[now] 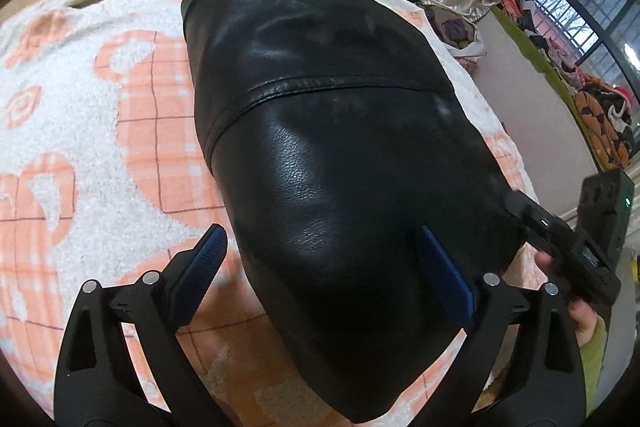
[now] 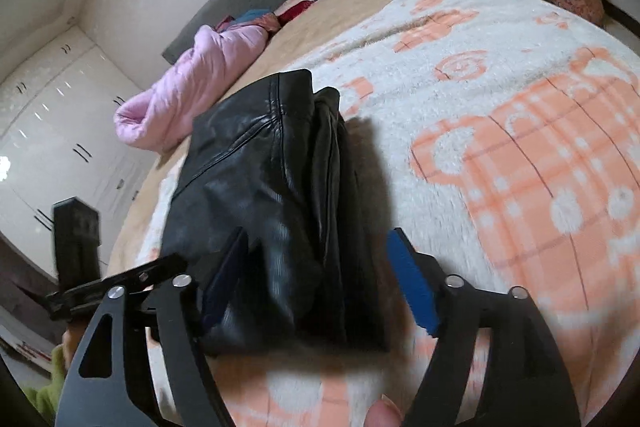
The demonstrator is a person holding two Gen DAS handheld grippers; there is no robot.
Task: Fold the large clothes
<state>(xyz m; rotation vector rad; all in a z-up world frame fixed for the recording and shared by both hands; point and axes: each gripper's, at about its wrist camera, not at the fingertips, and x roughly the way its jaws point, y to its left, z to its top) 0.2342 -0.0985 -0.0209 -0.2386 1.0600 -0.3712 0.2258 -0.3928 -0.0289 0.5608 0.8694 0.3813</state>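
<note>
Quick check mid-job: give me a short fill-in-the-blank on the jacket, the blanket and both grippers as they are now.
1. The folded leather jacket is ____ in colour.
2. It lies on a white blanket patterned in ____.
3. The left gripper has its jaws ____.
4. The right gripper pads are ____ in colour.

Missing words: black; orange; open; blue
</note>
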